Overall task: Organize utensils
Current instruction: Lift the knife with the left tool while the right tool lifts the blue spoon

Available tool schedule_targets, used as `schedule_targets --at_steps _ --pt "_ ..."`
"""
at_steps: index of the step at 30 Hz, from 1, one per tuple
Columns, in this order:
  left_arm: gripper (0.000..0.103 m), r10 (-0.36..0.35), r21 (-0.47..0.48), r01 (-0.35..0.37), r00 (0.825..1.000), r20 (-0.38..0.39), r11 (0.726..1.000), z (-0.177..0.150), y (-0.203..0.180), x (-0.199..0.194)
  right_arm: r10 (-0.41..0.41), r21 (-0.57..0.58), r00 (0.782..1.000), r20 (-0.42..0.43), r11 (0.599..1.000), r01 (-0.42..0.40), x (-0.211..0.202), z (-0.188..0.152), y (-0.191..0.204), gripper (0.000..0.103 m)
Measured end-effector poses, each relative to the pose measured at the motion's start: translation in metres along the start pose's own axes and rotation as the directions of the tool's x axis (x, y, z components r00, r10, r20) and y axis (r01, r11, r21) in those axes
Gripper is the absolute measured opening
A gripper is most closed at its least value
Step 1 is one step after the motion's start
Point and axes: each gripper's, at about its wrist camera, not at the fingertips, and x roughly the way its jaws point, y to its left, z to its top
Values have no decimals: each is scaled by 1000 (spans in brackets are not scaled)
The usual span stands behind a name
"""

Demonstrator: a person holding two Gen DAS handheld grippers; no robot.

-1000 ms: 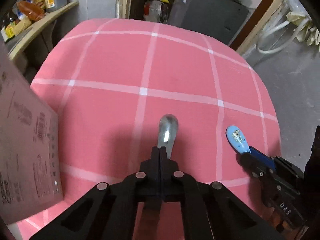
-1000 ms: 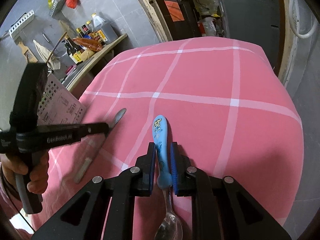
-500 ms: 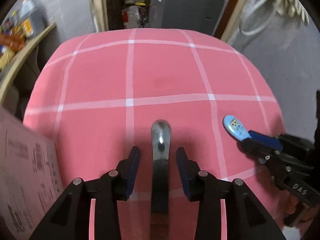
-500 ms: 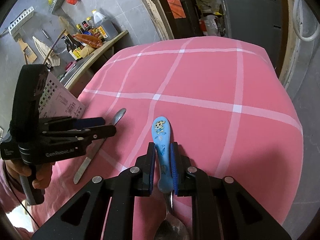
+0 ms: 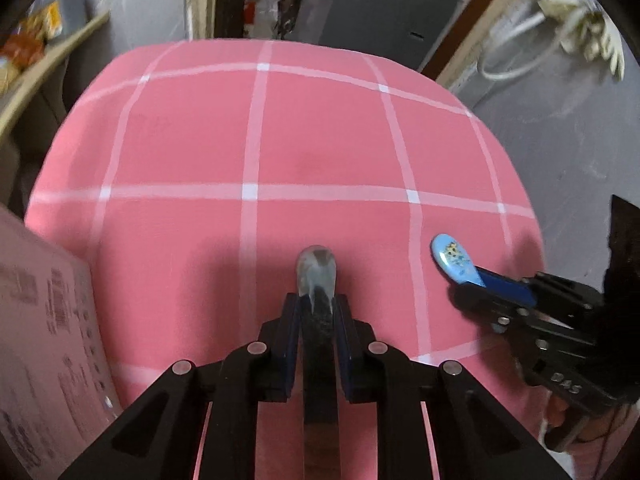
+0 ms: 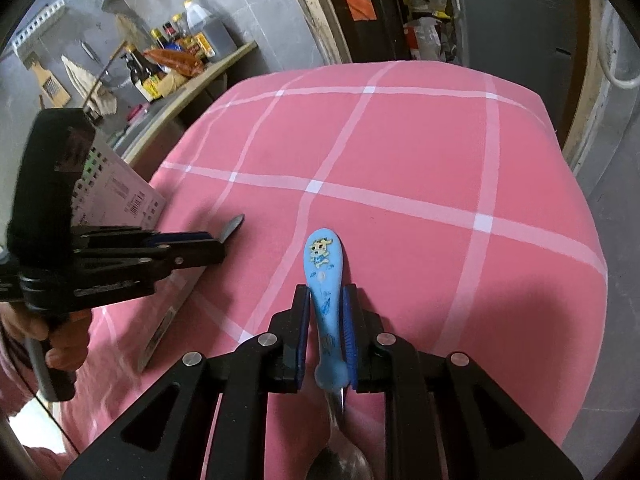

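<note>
Tablecloth: a pink cloth (image 5: 320,140) with a white grid covers the table and fills most of both wrist views; every place below is given from it.
Card sheet: a printed pinkish sheet (image 5: 44,340) with barcodes stands at the cloth's left edge, just beside the left gripper.
Shelf: a wooden shelf (image 6: 208,68) crowded with bottles runs along the grey wall beyond the cloth's far left corner.
Left gripper: the left gripper (image 5: 316,312) angles down over the near middle of the cloth, jaws narrow and closing, its blue pads against the sides of a metal utensil's handle.
Right gripper: the right gripper (image 6: 326,312) angles down over the near right part of the cloth, jaws narrow and clamped on the blue handle of a spoon.
Hand: a hand (image 6: 52,344) grips the left tool's black handle off the cloth's near left edge.
Metal utensil: the metal utensil (image 5: 316,276) runs between the left jaws, its rounded handle end poking out over the cloth's near middle; whether it rests on the cloth cannot be told.
Blue spoon: the blue spoon (image 6: 324,272) has a cartoon-printed handle pointing toward the cloth's centre, its steel bowl toward the camera, under the gripper body.
</note>
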Motion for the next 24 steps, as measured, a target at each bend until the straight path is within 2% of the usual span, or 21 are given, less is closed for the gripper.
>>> schedule_targets --at_steps 6,8,10,14,18,24 --pt "16 -16 -23 17 1000 18 1000 -11 3 -4 -27 -30 998 -60 999 25 10 12 11 24" --pt "16 -23 -33 24 999 25 999 -17 4 -2 -40 -30 996 -73 999 38 12 14 13 24" --pt "16 -31 -38 32 999 29 999 -22 6 -3 -84 -55 993 -80 995 80 14 14 17 18" --pt "16 -45 -46 47 998 37 998 -27 11 -5 -109 -93 991 -72 990 102 11 10 23 18" --pt "16 -71 -43 73 996 62 996 -33 12 -11 -77 -67 997 -28 995 75 -3 4 21 18" --pt "16 -91 -15 94 989 112 996 -38 4 -20 -11 35 992 125 999 6 -34 -12 10 18"
